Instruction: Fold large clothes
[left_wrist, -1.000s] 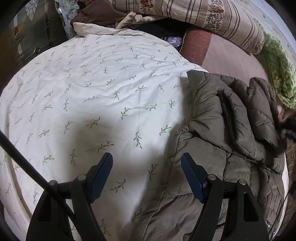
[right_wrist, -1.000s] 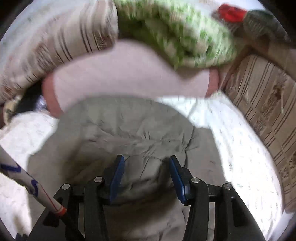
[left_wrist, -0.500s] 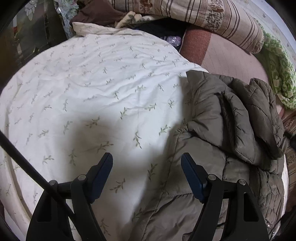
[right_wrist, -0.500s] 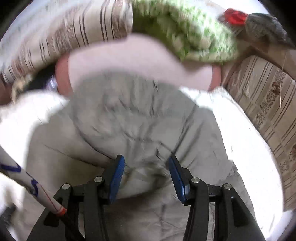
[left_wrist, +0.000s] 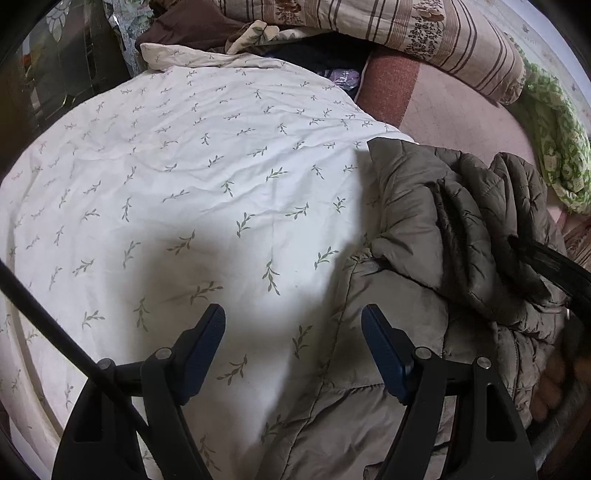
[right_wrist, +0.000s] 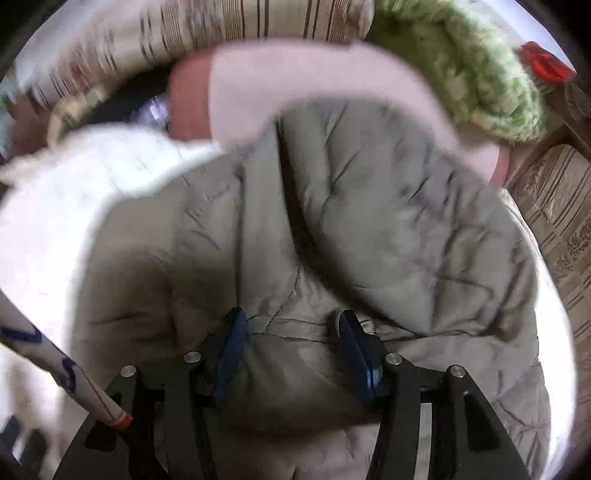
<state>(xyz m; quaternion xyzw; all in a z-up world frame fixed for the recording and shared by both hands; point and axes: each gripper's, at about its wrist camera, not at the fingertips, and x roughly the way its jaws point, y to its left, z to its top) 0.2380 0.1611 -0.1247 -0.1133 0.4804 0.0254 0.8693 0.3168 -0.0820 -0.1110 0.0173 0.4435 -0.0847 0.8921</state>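
Jacket (left_wrist: 436, 229) first: it's an olive quilted puffer, lying rumpled on our leaf-print sheet (left_wrist: 192, 177), ahead and to the right of our left gripper (left_wrist: 293, 338). Its near hem runs under that gripper's right finger, while the left finger hangs over bare sheet. We've got the left gripper's jaws standing wide with nothing between them, not touching anything as far as we can tell.

Our right gripper (right_wrist: 290, 345) is right down in the puffer (right_wrist: 369, 221). A bulge of quilted fabric sits between the blue pads (right_wrist: 231, 345), and the jaws are opening at this moment; that view is pretty blurry, but the fabric seems bunched against both pads. A fold of the jacket rises just ahead of the fingertips.

Beyond the jacket we see a pink mattress (left_wrist: 454, 107), a striped pillow (left_wrist: 424, 33) and a green-patterned blanket (left_wrist: 561, 147) off to the far right. Part of a hand (left_wrist: 550, 384) shows at the right edge of the left view.
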